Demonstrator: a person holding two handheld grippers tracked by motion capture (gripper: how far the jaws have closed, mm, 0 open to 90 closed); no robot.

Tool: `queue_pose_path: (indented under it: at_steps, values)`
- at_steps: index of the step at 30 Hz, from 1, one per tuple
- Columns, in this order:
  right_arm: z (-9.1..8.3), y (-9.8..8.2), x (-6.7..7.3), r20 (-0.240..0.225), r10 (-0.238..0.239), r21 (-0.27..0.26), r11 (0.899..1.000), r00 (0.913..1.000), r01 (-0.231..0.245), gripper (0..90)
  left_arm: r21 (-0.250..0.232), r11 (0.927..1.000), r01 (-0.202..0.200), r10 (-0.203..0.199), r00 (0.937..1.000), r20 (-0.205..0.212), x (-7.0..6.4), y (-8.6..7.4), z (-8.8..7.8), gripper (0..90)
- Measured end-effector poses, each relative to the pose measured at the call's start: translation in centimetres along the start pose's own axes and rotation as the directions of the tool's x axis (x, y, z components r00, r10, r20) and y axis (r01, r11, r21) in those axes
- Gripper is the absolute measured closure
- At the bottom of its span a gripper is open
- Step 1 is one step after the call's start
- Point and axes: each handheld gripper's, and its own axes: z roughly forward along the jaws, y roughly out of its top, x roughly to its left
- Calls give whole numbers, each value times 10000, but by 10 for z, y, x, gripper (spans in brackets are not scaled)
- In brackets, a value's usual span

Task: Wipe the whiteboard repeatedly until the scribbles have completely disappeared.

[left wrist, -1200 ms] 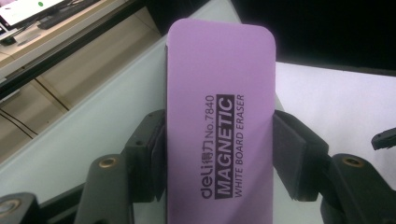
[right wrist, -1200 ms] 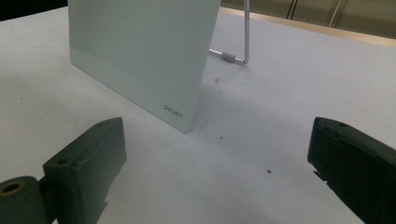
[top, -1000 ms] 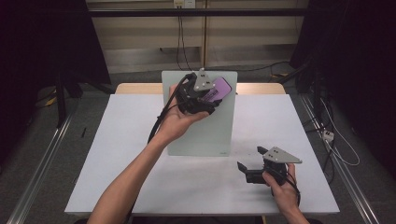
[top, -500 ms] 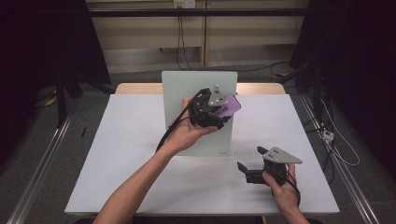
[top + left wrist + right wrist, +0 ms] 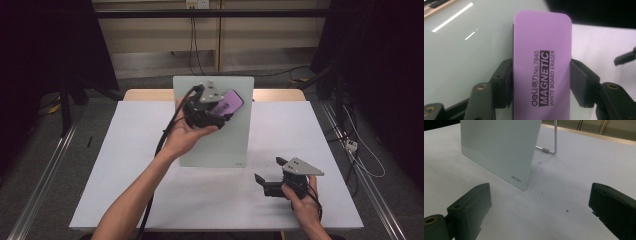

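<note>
High view: the left gripper (image 5: 220, 111) is held up in front of the upper part of the pale glass whiteboard (image 5: 215, 145), which stands propped on the white surface (image 5: 125, 165). Its jaws pinch a purple eraser (image 5: 229, 103) whose long axis runs along the jaws, its free end pointing up and to the right. The left gripper view adds what is too small to read from above: the jaws clamp the eraser's (image 5: 541, 72) two long edges, and the face reads "deli MAGNETIC WHITE BOARD ERASER No.7840". The right gripper (image 5: 270, 175) rests low on the surface near the board's lower right corner, jaws spread wide with nothing between them. The right gripper view shows the board's (image 5: 499, 147) wire prop (image 5: 554, 142) behind it.
</note>
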Motion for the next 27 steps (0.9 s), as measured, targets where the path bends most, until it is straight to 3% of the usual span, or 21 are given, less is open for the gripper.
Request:
queue_pose_path:
  at_steps: [4, 12, 16, 27]
  values:
    - [0, 0, 0, 19, 14, 21, 10000, 10000, -14, 42, -490, 9965, 671, -678, 9976, -144, 24, -12, -23, 412]
    - [1, 0, 1, 22, -1, 38, 10000, 10000, 0, 42, -858, 9898, 1141, -1209, 9895, -790, 50, -25, -53, 412]
    - [2, 0, 0, 33, 3, 38, 10000, 10000, -3, 42, -813, 9904, 1120, -1217, 9846, -1257, 56, -31, -65, 412]
    - [3, 0, 1, 26, 2, 84, 10000, 10000, -2, 43, -931, 9822, 1632, -1779, 9672, -1814, 66, -58, -87, 412]
